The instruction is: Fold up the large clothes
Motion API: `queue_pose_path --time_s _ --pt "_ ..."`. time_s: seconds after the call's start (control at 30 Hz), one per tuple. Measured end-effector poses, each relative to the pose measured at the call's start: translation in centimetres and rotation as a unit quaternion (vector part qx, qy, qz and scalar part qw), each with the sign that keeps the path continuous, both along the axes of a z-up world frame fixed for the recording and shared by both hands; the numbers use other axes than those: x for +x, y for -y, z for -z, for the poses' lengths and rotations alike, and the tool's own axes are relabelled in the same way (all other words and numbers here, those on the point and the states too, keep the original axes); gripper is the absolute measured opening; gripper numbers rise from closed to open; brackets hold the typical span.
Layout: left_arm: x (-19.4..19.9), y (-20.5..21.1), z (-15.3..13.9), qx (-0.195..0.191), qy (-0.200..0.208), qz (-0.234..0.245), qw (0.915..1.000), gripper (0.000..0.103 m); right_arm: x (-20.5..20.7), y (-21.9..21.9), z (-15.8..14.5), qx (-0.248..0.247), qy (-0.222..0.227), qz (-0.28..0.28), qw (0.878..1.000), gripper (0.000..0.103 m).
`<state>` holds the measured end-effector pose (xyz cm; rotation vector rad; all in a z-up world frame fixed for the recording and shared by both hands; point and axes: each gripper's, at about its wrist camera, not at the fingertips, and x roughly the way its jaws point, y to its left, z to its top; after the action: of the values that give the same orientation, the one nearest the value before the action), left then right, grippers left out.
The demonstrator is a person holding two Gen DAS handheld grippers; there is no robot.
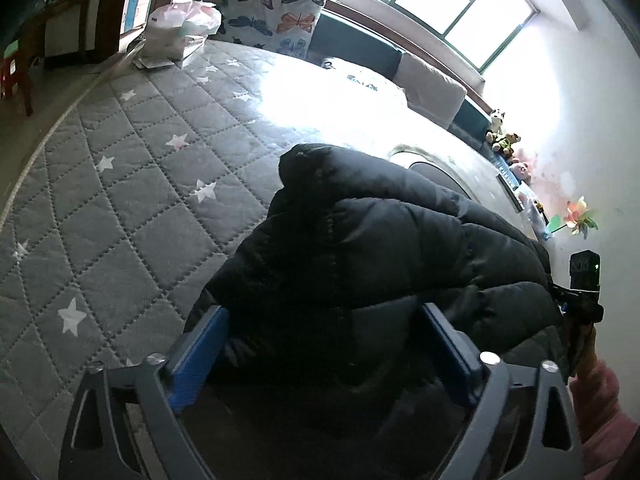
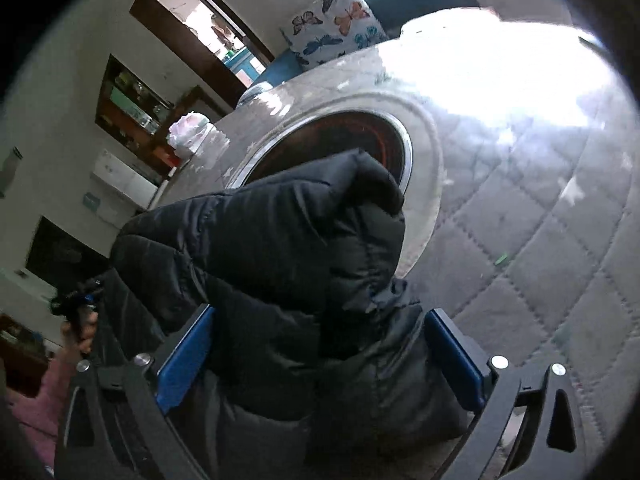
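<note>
A black puffer jacket (image 1: 360, 240) lies bunched on a grey quilted bed cover with white stars (image 1: 120, 200). My left gripper (image 1: 324, 356) has its blue-padded jaws spread wide with jacket fabric bulging between them. In the right wrist view the jacket (image 2: 260, 248) also fills the gap of my right gripper (image 2: 320, 356), jaws wide apart around a thick fold. The frames do not show whether either gripper pinches the fabric. The right gripper's handle shows at the far right of the left wrist view (image 1: 582, 288).
A butterfly-print pillow (image 1: 276, 20) and a white plastic bag (image 1: 180, 28) sit at the bed's far end. A round opening with a pale rim (image 2: 340, 140) lies beyond the jacket. Plush toys (image 1: 504, 140) line the wall side. Bright window glare washes out the bed's middle.
</note>
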<state>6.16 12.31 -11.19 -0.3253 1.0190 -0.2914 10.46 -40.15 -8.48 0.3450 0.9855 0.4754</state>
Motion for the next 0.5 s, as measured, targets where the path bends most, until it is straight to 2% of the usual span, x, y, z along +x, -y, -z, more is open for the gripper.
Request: queue_pose_path --time_s 0.2,0.33,0.5 --pt "0.2 -0.3 1.7 -0.014 0.011 0.013 0.9998 0.103 0.5 0.6 0.6 0.036 -0.028 -0.015 0.999 0.103" --pt "0.8 -0.6 2.3 -0.026 0.015 0.026 0.9992 0.103 0.8 0.5 0.6 0.041 -0.047 -0.027 0.998 0.103" --pt "0.8 -0.6 1.7 0.002 0.029 0.026 0.9992 0.103 0.4 0.1 0.1 0.033 -0.059 -0.032 0.997 0.103"
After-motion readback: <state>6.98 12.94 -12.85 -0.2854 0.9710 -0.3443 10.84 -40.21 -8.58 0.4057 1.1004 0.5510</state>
